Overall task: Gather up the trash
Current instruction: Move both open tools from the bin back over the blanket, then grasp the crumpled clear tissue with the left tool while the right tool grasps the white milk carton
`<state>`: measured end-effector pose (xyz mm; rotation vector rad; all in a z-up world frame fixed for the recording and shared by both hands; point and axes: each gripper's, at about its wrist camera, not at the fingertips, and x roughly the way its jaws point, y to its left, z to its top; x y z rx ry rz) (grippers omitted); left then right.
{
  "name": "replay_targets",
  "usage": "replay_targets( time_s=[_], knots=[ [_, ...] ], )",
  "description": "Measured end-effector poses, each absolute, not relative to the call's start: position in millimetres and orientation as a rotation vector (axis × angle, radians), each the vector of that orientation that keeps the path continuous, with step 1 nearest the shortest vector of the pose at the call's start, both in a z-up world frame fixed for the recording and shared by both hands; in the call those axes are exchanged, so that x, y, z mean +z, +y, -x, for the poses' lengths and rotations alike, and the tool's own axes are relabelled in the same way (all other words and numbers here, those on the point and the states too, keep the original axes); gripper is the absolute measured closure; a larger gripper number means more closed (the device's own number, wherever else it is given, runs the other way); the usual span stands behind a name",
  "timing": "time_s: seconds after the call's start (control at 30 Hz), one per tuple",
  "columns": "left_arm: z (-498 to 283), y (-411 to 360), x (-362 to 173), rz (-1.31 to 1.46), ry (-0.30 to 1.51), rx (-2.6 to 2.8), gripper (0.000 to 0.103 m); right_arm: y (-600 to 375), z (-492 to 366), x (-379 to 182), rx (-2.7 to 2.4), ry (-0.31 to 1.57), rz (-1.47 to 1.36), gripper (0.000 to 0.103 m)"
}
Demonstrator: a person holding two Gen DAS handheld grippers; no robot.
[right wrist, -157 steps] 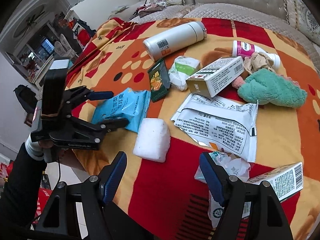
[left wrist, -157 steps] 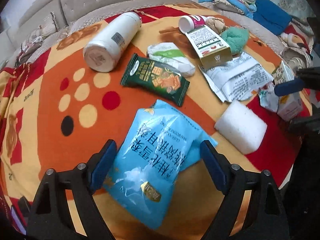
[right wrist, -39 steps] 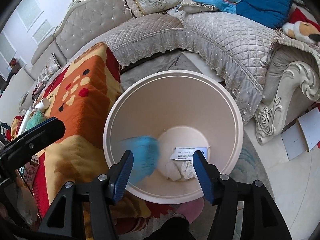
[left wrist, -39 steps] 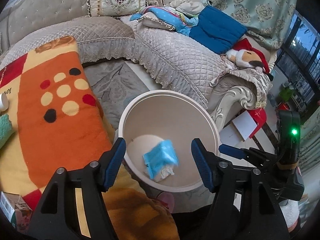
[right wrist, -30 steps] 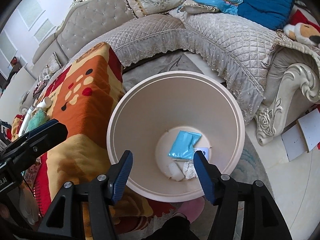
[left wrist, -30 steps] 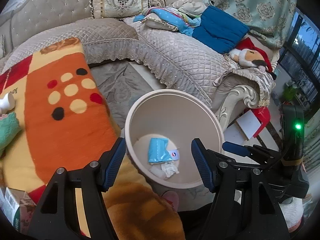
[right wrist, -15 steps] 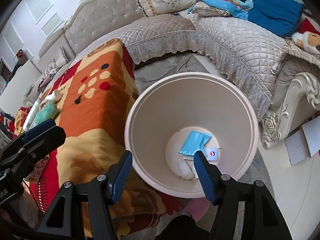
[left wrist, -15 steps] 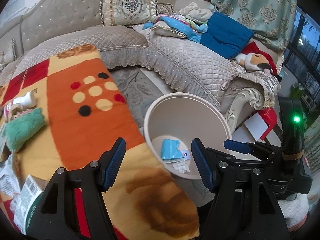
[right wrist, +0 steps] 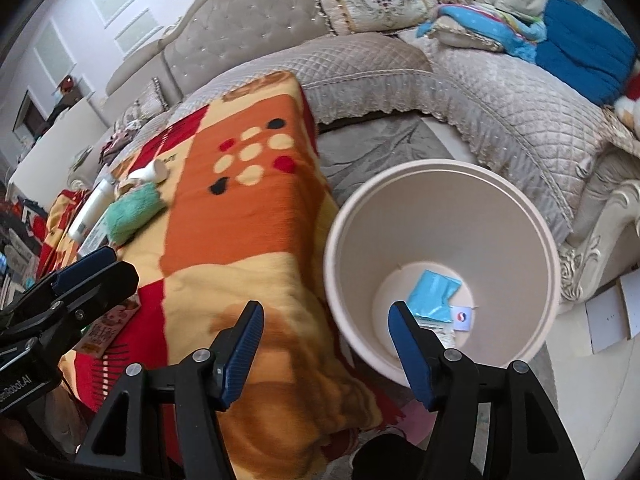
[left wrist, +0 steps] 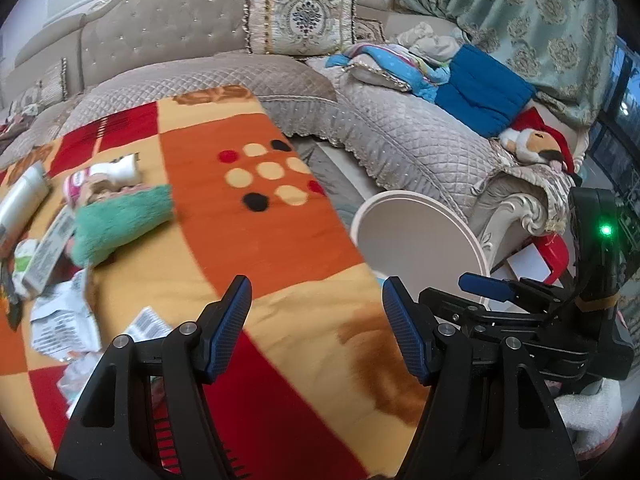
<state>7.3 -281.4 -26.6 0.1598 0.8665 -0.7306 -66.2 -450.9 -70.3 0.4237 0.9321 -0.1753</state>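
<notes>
Both tongs stand about half open with nothing between their pads: the left gripper (left wrist: 316, 330) hangs over the yellow and red part of the blanket (left wrist: 256, 220), and the right gripper (right wrist: 326, 350), whose jaws have just been opening wider, hangs over the near rim of the bin (right wrist: 548, 304) with only air between its pads.

By my reading a first share of the collecting is done. At the bottom of the bin, lower right of the right wrist view, lie a blue packet (right wrist: 434, 292), a small white tag beside it and some pale crumpled scrap. Much is left: along the left edge of the left wrist view lie a white bottle (left wrist: 20, 200), a tipped cup (left wrist: 118, 170), a green cloth (left wrist: 120, 228), a printed carton (left wrist: 48, 252) and torn wrappers (left wrist: 60, 320), crowded together and partly touching. Whether the cloth and bottle count as trash I cannot tell.

For moving, the orange middle of the blanket lies bare between the tongs and that litter, an open lane. The blanket's edge drops off just beside the bin, lower centre of the right wrist view. Sofas (left wrist: 400, 136) close in behind and to the right, and the two tongs sit near each other, so crossing paths looks like the main hazard.
</notes>
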Motion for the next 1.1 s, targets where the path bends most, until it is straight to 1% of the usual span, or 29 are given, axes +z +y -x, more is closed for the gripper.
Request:
replay_targets(
  time_s=[0.07,0.47,0.83,1.0,1.1],
  knots=[
    [-9.0,-269.8,-26.4,-0.154,0.873,-0.725,0.036,-442.4,62.5,-69.1,-0.162,0.933,-0.416,0.034],
    [-22.3,-193.2,-30.5,-0.110,0.915,-0.650,0.036,-397.7,42.0,-65.5,-0.076,0.955,-0.377,0.034],
    [-29.1,-105.3,-32.7,-0.089,0.918,-0.529,0.036,-358.9,25.8,-69.4,0.009,0.984,-0.343,0.034],
    [-25.1,-73.7,-50.1,-0.134,0.954,-0.458,0.036,-343.1,20.0,-74.2,0.041,1.003,-0.322,0.034],
    [-24.1,-67.3,-64.2,-0.162,0.986,-0.434,0.036,-340.4,20.1,-74.9,0.049,1.005,-0.319,0.034]
  ],
)
